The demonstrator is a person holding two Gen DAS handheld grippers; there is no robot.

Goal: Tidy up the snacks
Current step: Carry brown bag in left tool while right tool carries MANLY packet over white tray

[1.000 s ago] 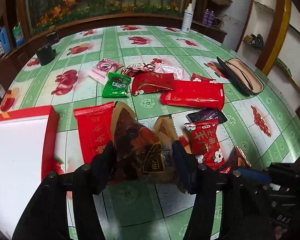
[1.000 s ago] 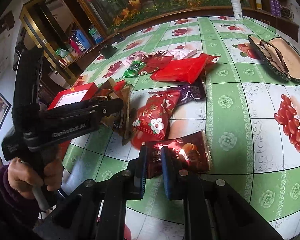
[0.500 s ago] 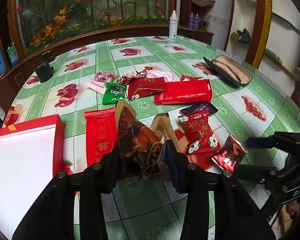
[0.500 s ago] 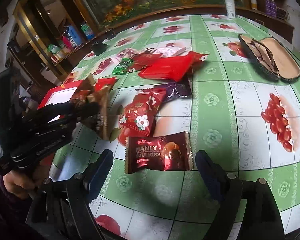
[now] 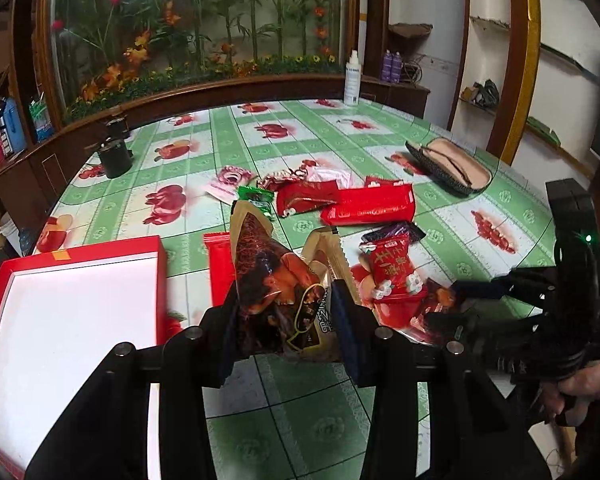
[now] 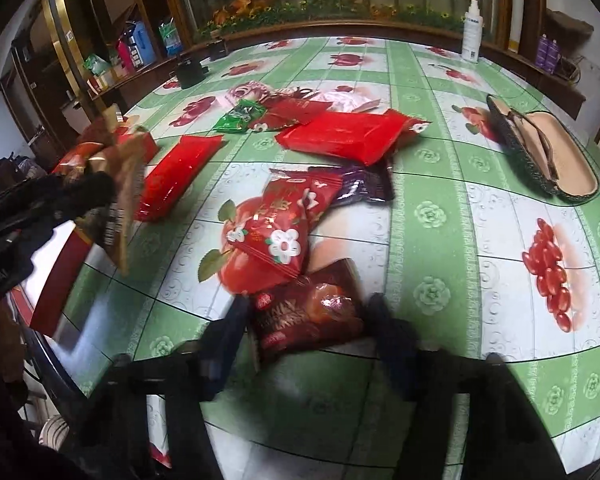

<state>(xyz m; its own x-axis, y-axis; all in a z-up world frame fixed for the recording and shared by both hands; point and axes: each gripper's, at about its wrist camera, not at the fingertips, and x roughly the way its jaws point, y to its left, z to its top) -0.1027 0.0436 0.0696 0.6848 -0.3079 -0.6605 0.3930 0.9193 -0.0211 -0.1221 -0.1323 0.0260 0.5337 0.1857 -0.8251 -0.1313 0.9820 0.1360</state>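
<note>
We hold 1 brown packet in the left tool, right tool wide around a chocolate pack; box empty, most snacks unsorted on worktop.

1. We're in a home's living or dining room: a round desk under a green plastic cloth printed with fruit.
2. At the far side, a wood-framed glass display filled with artificial flowers and bamboo.
3. On the right, curved built-in shelves with gold trim, holding household odds and ends.
4. A spray bottle stands at the far desk edge, an open glasses case lies on the right, and snack packets are scattered across the middle.
</note>
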